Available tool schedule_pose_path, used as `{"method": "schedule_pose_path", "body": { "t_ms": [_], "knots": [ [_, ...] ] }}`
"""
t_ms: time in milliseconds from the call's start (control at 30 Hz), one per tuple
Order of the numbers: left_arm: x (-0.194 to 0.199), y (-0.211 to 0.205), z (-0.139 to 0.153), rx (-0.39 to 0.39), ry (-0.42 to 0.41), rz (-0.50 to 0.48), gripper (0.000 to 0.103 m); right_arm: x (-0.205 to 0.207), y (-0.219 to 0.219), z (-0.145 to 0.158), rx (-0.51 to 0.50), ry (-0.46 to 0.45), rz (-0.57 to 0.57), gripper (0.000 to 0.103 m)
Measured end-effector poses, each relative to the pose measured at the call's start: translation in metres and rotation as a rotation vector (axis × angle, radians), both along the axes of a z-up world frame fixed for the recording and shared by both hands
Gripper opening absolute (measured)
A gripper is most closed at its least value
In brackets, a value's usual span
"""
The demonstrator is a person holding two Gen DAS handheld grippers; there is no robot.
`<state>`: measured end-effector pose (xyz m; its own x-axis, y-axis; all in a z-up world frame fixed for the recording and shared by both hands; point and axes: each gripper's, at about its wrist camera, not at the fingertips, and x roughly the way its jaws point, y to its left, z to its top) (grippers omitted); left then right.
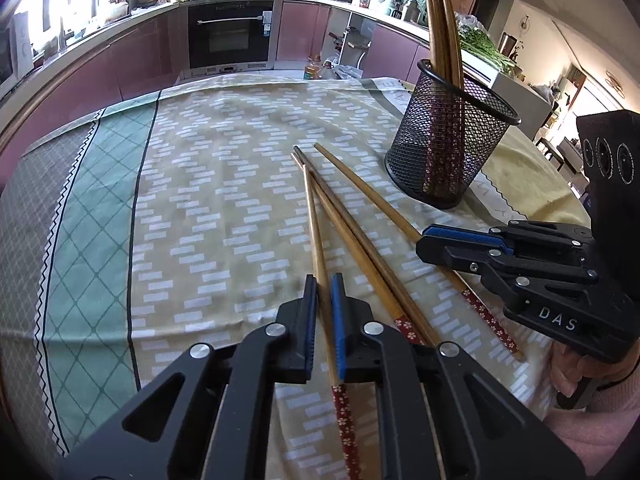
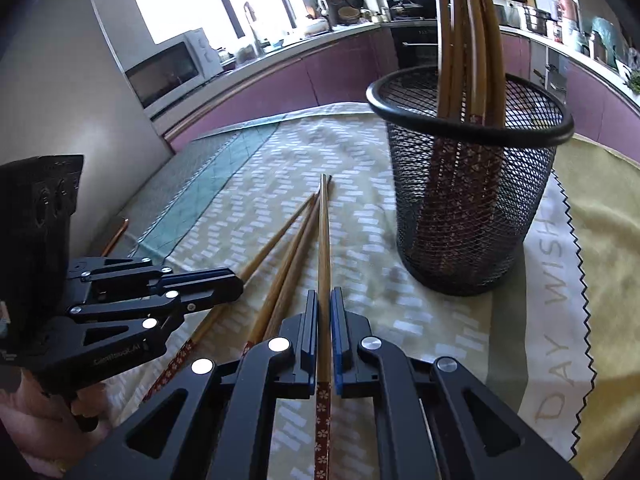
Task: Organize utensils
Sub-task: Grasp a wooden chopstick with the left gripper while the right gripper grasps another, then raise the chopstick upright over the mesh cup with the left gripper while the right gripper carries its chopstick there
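Several wooden chopsticks with red flowered ends lie on the patterned tablecloth (image 1: 200,200). My left gripper (image 1: 324,284) is shut on one chopstick (image 1: 316,240), low over the cloth. My right gripper (image 2: 324,300) is shut on another chopstick (image 2: 323,248); it also shows in the left wrist view (image 1: 424,242). Two more chopsticks (image 1: 360,240) lie crossed between them. A black mesh holder (image 1: 444,144) with several upright chopsticks (image 1: 440,28) stands at the right, also in the right wrist view (image 2: 468,200).
A yellow cloth (image 2: 600,220) with lettering lies under the holder's right side. Kitchen cabinets, an oven (image 1: 230,32) and a microwave (image 2: 168,72) ring the table beyond its far edge.
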<state>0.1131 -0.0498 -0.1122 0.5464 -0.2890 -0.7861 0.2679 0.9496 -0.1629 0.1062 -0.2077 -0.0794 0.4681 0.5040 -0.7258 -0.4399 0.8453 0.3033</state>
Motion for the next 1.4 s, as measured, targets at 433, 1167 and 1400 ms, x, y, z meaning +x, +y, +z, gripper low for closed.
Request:
{"method": "schedule_pose_path", "body": {
  "t_ms": [433,1167,1400],
  "knots": [
    [0.000,-0.007,-0.003,0.024,0.010,-0.061,0.012,0.000,0.017,-0.006,-0.045,0.020,0.070,0.006],
    [0.003,-0.004,0.032,-0.081,-0.030,-0.086,0.008,-0.002,-0.007,0.026,0.011,-0.067,0.039,0.006],
    [-0.007,-0.005,0.061,-0.127,-0.087,-0.121,0.008,-0.010,-0.019,0.048,0.033,-0.129,0.018,0.006]
  ]
}}
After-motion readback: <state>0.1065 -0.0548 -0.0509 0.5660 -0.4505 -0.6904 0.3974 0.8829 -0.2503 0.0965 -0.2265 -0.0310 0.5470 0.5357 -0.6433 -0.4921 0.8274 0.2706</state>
